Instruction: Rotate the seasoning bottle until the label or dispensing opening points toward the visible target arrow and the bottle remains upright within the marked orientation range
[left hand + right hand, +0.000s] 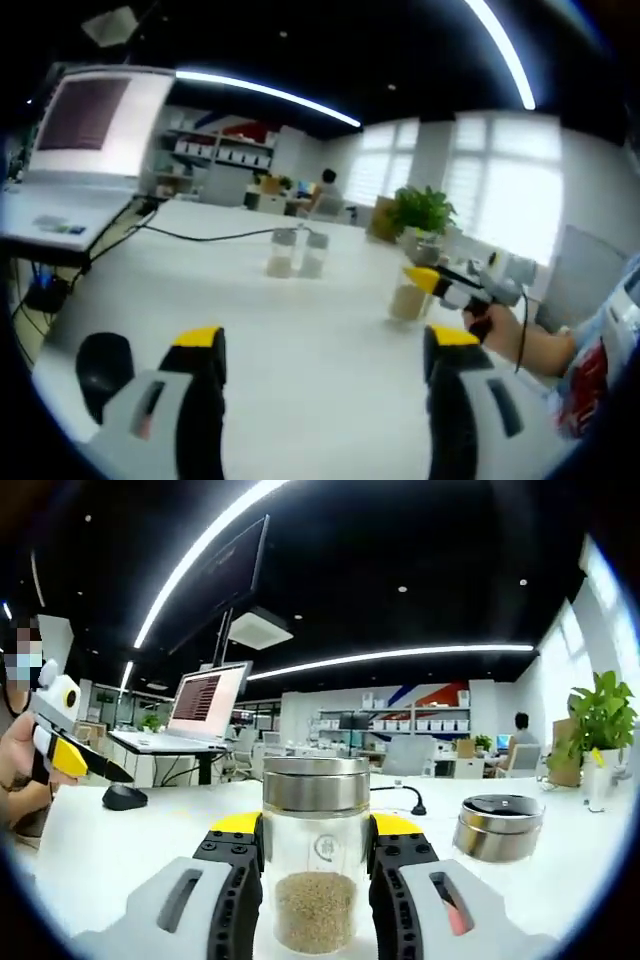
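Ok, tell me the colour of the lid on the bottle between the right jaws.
Silver metal lid, clearest in the right gripper view.

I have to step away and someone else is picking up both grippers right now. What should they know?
Right gripper: jaws closed on the seasoning bottle, upright on the white table, steel cap on, part full of granules.
Left gripper: open, holding nothing, hovering over the table.
Two more bottles stand farther back; another steel-capped jar sits to the right of the held one.
No target arrow in sight, so alignment cannot be judged. Left: rotate the bottle to the arrow, keeping it upright.
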`<state>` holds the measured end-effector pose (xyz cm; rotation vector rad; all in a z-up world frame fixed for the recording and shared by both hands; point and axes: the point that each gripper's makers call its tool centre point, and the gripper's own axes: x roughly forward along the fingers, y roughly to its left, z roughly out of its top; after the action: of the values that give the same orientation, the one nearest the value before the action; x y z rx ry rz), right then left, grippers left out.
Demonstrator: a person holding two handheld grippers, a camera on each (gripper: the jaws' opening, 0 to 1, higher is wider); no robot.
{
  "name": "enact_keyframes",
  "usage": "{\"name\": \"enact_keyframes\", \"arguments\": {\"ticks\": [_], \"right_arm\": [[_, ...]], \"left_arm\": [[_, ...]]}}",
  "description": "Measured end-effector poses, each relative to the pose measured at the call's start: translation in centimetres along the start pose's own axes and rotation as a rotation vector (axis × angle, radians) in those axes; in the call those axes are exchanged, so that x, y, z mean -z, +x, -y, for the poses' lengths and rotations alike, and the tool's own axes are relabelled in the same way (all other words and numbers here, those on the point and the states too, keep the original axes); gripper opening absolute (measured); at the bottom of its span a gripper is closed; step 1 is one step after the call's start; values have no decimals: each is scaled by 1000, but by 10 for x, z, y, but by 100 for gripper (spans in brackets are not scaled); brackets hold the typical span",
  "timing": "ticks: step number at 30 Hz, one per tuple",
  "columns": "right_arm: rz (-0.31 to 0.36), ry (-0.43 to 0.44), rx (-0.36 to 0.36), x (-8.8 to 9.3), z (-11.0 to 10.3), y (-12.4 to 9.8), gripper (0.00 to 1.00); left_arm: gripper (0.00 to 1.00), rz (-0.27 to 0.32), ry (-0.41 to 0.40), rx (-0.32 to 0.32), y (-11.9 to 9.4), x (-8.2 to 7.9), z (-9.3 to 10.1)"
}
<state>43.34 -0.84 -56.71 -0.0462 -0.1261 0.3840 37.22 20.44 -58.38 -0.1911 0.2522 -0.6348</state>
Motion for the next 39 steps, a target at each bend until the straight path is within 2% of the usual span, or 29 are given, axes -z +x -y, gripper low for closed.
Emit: {"name": "enact_keyframes", "arguments": {"ticks": [2,7,10,15,23,29,39], "right_arm": [[-1,1,63,1,5,-1,39],[2,20,158,11,9,5,39],[10,45,192,16,13,9,39],[0,51,197,22,14,14,39],[1,-8,222,24,18,20,39],[-26,14,275,27,24,17,40],[-34,14,283,28,24,15,40]], "left_arm": [[86,-3,-2,5,1,1,1],[86,-10,-7,18,3,3,3],[86,-4,-10,22,2,3,4],[86,1,-14,21,1,1,1],[86,6,-16,17,1,0,-1],[86,7,-15,21,1,-1,0],[86,17,-12,17,-2,-4,-1]]}}
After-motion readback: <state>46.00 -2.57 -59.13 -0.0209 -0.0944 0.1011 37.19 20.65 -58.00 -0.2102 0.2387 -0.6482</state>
